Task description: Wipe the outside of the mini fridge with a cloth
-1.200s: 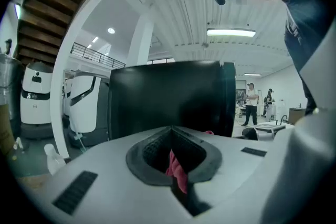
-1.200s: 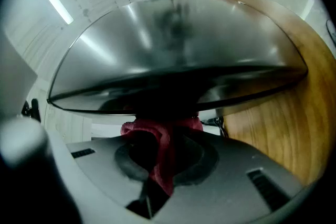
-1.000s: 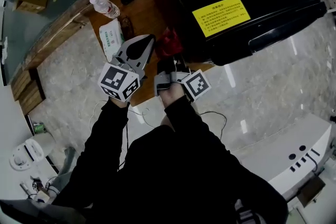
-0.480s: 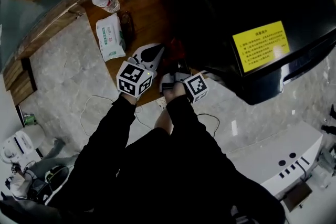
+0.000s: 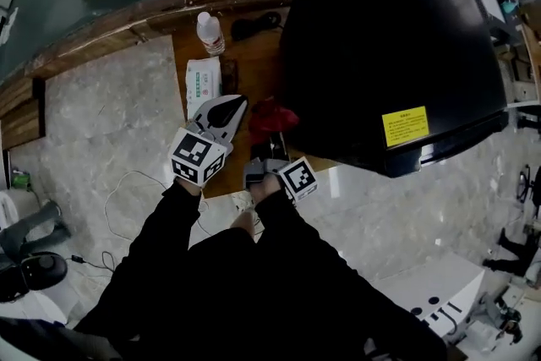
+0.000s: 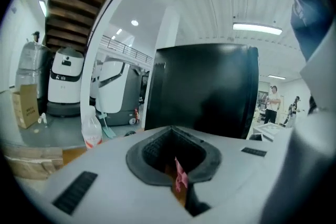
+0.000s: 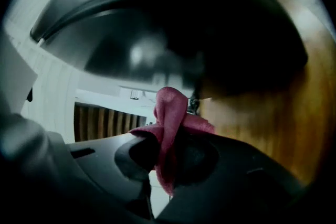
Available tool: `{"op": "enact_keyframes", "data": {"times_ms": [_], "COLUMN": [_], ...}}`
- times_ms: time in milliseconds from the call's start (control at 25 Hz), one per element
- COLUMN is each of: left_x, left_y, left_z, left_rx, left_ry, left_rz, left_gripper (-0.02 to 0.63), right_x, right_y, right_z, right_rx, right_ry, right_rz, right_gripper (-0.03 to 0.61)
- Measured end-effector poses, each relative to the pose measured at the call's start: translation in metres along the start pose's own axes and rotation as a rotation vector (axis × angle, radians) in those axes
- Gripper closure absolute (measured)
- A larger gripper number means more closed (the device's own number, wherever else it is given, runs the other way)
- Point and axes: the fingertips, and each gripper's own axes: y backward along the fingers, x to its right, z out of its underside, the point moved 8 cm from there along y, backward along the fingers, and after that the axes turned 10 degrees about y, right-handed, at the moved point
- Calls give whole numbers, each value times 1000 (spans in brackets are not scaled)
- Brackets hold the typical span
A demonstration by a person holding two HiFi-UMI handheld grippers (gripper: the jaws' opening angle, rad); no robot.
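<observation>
Clamping the red cloth (image 7: 170, 113), right gripper (image 7: 169, 157) perhaps presses it on the blurred mini fridge (image 5: 380, 46); left gripper (image 5: 241, 102) closed.

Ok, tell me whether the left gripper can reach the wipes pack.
Probably yes: the left gripper sits just beside the wipes pack with nothing between them, though its jaws are together.
</observation>
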Motion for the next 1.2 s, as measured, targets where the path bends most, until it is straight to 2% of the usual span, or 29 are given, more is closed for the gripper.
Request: {"op": "enact_keyframes", "data": {"times_ms": [160, 280, 360, 480, 600, 680, 760, 880, 1040, 1200], "left_x": [-5, -4, -6, -5, -5, -5, -8, -13, -27, -51], "left_y": [28, 37, 36, 31, 15, 2, -12, -34, -62, -101], "left_z": [-78, -126, -156, -189, -210, -214, -212, -196, -159, -101], "left_rx": [112, 171, 197, 231, 234, 228, 214, 169, 103, -3], "left_ry": [-45, -92, -126, -125, -150, -161, -166, -186, -170, -90], "left_rz": [4, 32, 59, 112, 143, 153, 160, 161, 156, 152], "left_gripper": [609, 609, 609, 609, 609, 609, 609, 609, 609, 609], "right_x": [-110, -173, -196, -204, -196, -183, -169, -135, -80, -27], "right_y": [-36, -63, -82, -98, -114, -124, -132, -139, -144, -152], "right_z": [-15, -40, -55, -78, -96, -103, -103, -91, -77, -66], "right_rx": [19, 102, 175, 283, 381, 427, 437, 433, 405, 373], "right_ry": [102, 127, 110, 66, -65, -175, -232, -319, -333, -325], "right_rz": [-220, -358, -389, -375, -382, -410, -423, -367, -261, -162], "right_gripper": [522, 518, 518, 520, 520, 520, 520, 520, 520, 520]}}
